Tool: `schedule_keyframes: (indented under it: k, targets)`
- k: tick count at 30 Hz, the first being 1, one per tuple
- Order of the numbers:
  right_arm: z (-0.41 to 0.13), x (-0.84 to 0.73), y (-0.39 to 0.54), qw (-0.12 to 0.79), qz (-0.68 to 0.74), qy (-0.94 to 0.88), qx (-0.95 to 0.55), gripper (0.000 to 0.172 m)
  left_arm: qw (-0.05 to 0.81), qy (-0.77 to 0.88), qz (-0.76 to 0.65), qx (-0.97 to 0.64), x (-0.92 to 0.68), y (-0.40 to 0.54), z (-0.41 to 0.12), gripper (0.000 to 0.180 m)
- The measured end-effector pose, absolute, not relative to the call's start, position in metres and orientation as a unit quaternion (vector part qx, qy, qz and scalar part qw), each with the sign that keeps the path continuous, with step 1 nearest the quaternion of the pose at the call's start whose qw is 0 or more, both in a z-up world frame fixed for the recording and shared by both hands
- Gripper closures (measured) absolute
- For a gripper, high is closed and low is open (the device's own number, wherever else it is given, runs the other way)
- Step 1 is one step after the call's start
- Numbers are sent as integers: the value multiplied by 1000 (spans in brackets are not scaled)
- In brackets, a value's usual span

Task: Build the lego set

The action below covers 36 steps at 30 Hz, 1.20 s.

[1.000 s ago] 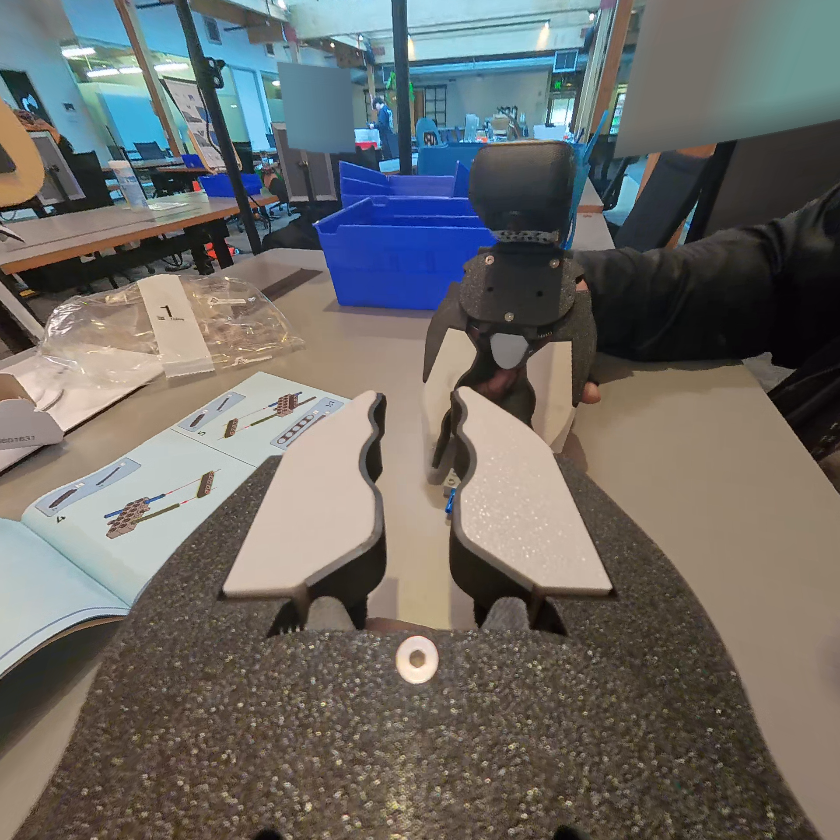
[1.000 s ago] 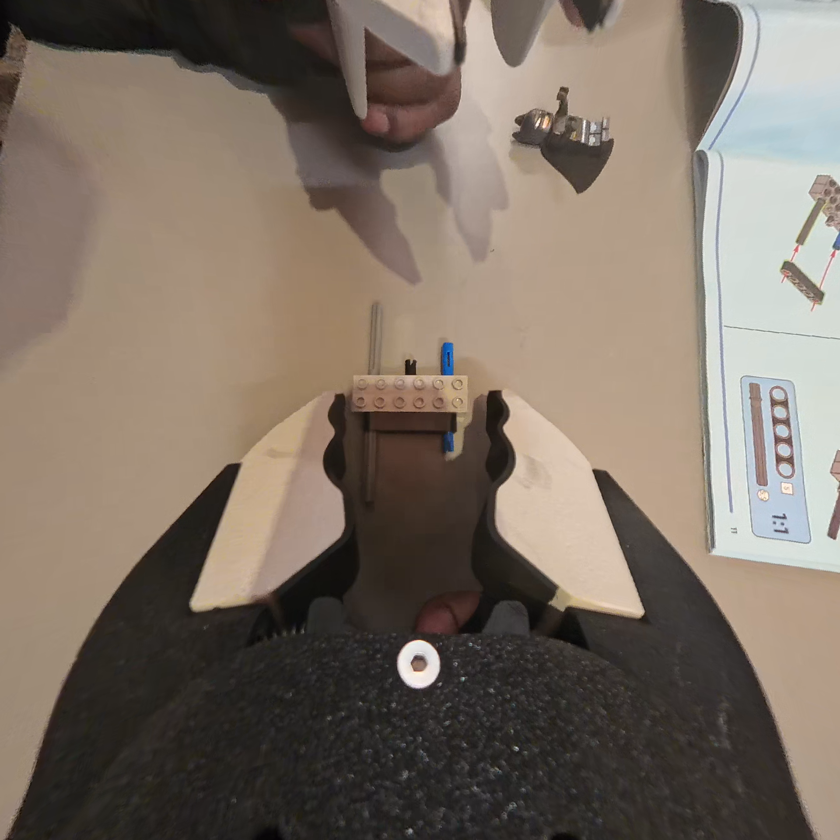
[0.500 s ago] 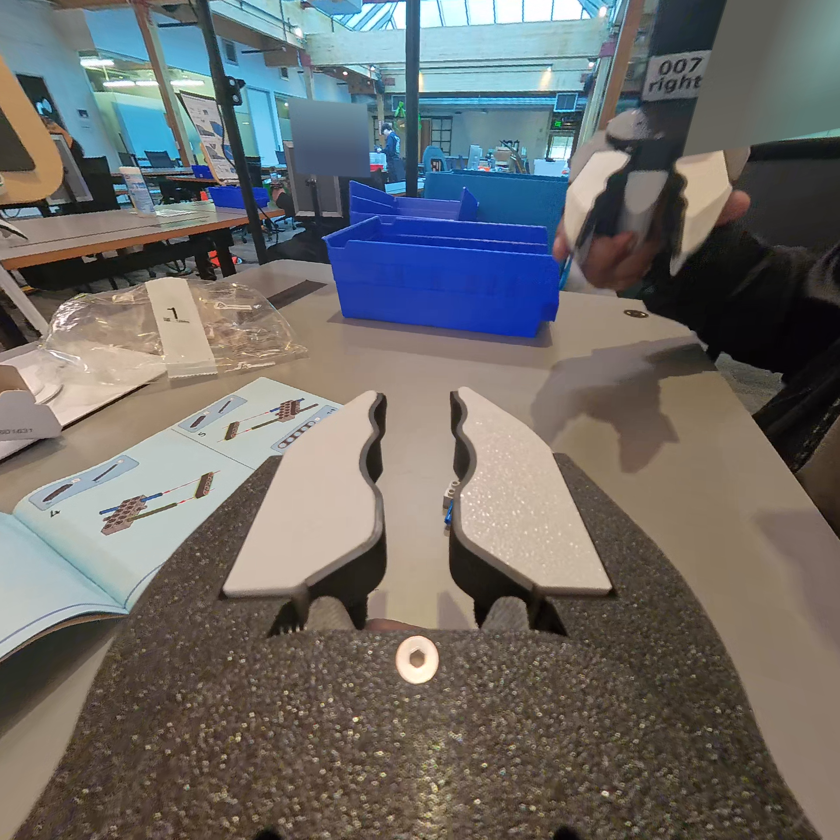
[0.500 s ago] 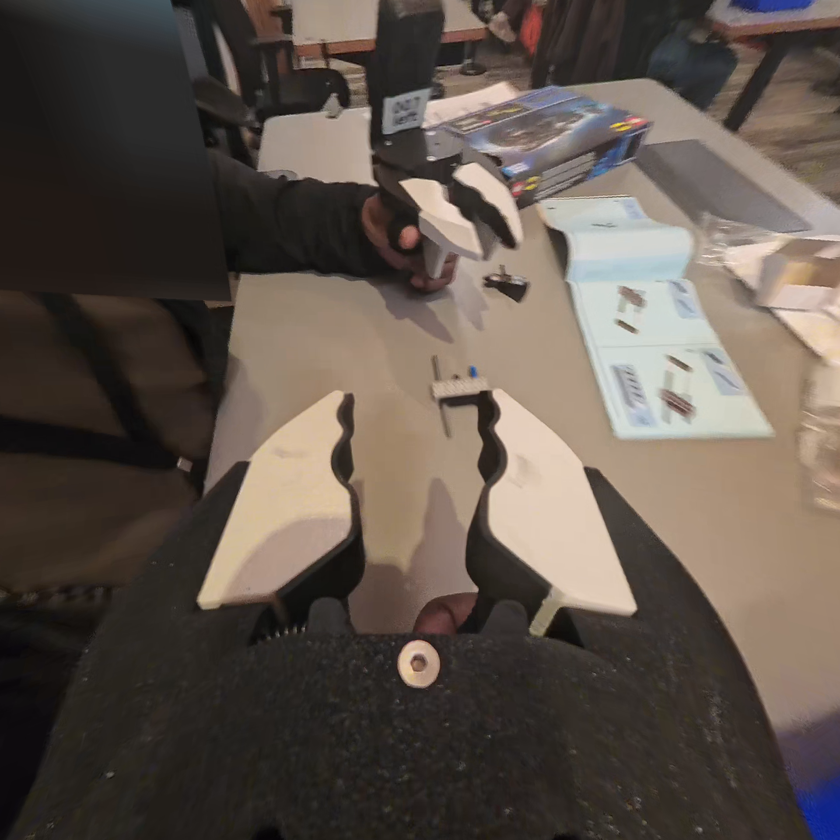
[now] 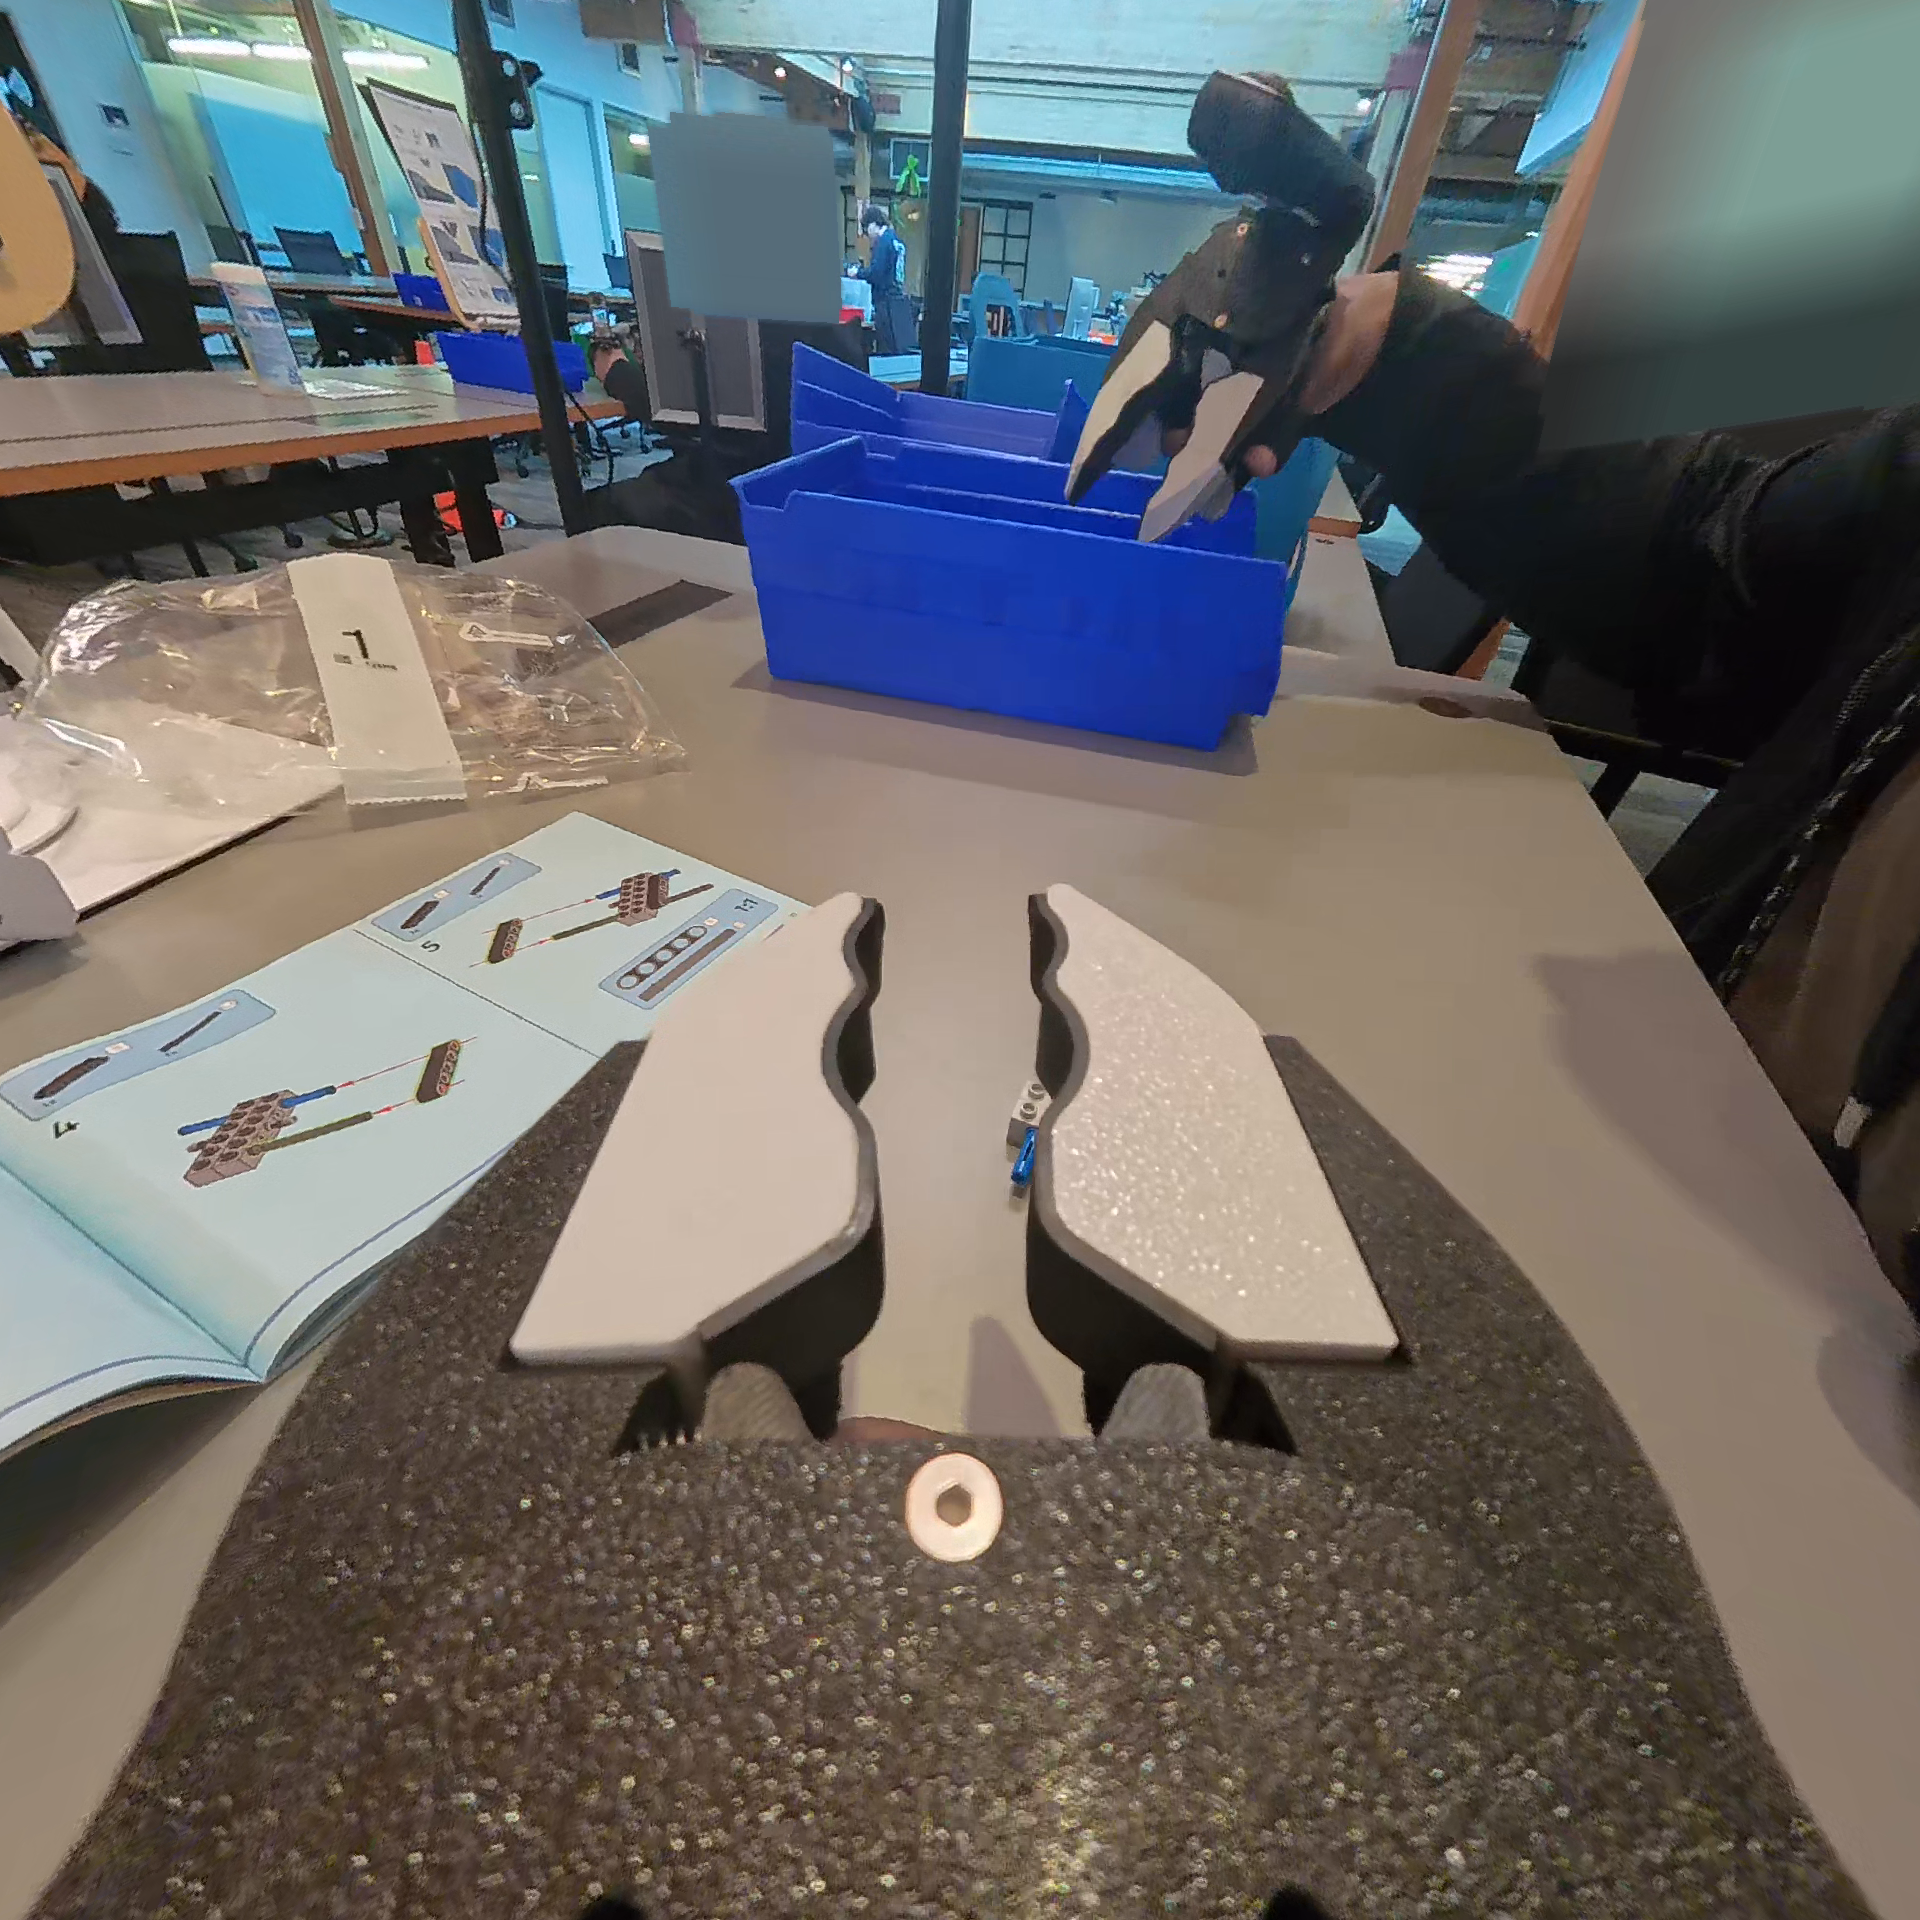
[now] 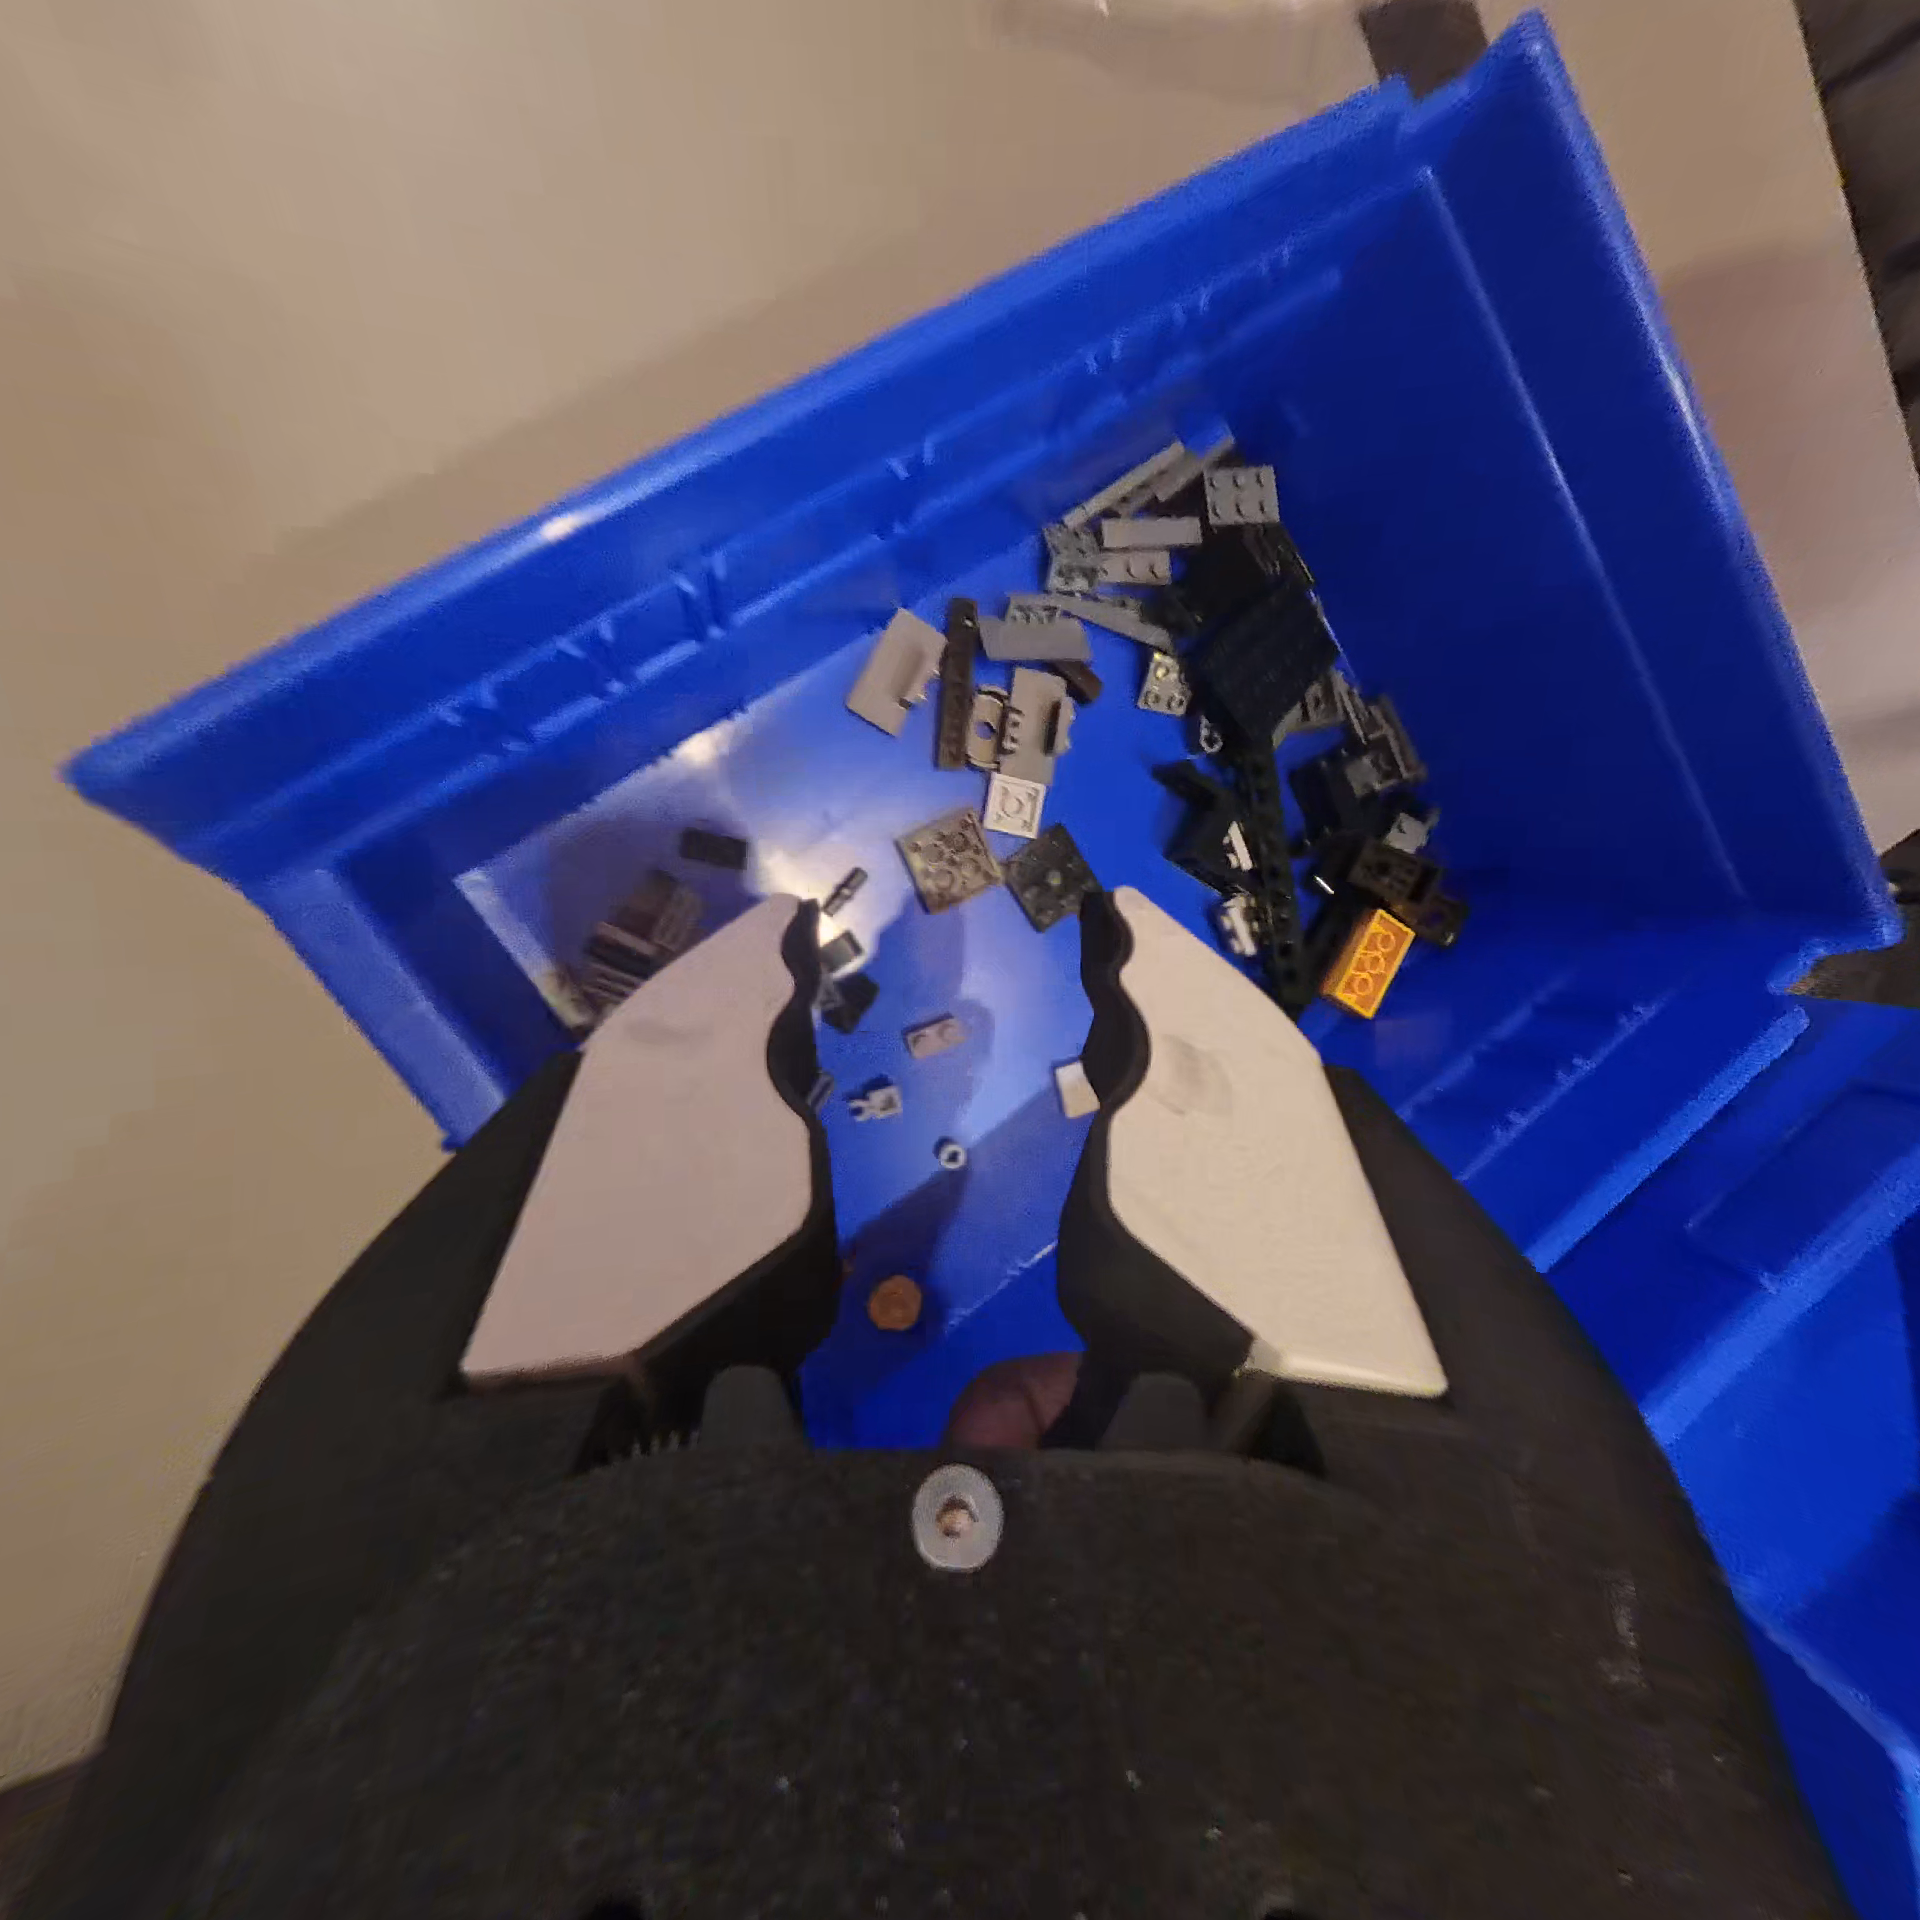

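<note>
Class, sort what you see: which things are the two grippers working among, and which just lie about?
At the grippers:
- right gripper, open, above loose bricks in the blue plastic bin
- left gripper, open, beside the small grey brick with blue pin

Lying about:
- open instruction booklet
- clear plastic bag

A clear plastic bag (image 5: 312,665) lies at upper left on the grey worktop (image 5: 1039,831), an open instruction booklet (image 5: 260,1091) below it.
</note>
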State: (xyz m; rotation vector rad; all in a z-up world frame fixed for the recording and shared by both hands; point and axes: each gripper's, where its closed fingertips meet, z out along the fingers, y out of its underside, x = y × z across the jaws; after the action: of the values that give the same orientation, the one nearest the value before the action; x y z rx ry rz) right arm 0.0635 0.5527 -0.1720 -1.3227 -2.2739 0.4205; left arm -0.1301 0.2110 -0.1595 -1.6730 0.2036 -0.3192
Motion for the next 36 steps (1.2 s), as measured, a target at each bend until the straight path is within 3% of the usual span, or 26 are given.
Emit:
schedule_keyframes:
  k: [21,36]
  targets:
    - [-188,51,567,224,139,-852,-453,129,597,31,-154,-787,-145,227,-179,155]
    - [-182,61,577,258,153,-809,-506,135,491,3,-2,-871,-171,242,-219,163]
